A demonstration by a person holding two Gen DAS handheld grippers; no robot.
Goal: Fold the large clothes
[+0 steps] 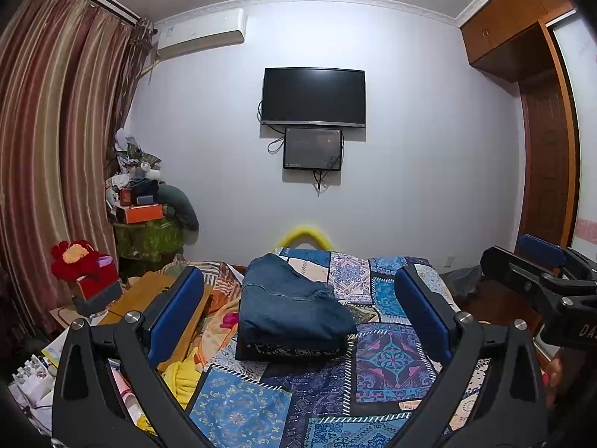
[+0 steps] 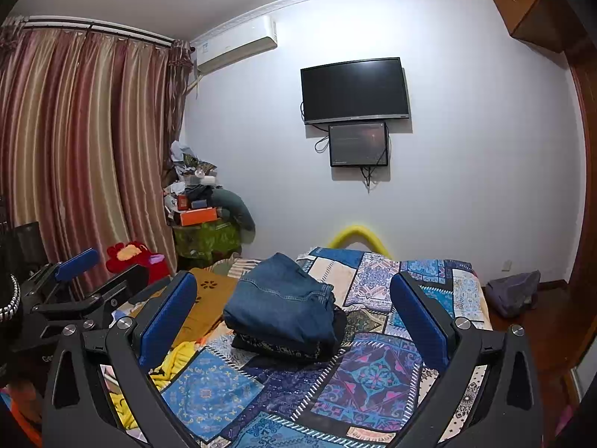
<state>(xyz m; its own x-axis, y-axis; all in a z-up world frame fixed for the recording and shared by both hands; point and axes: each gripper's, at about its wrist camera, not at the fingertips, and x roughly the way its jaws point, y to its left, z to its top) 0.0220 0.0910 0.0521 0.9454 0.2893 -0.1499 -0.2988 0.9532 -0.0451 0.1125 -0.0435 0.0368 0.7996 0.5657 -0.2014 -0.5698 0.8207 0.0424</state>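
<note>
Blue pads line the fingers of both grippers, and both sets of jaws are held wide apart with nothing between them. The left gripper [image 1: 298, 310] and the right gripper [image 2: 294, 313] are raised above the near part of the bed, their lower frames cut off by the picture edges. Between the fingers, at mid-bed, folded blue jeans [image 1: 294, 298] are seen lying on top of a darker folded garment [image 1: 294, 351] — only its patterned edge shows, so its kind cannot be told. Both rest on a blue patchwork bedspread [image 1: 388, 354]. On the left, yellow cloth [image 1: 183, 373] is partly hidden behind a finger. Farther off, a cluttered pile [image 1: 145, 194] stands in the left corner beside striped curtains [image 1: 56, 112]. On the far wall a dark television [image 1: 313, 97] is mounted, a smaller screen [image 1: 312, 148] beneath it — an air conditioner [image 1: 201, 33] above left.
</note>
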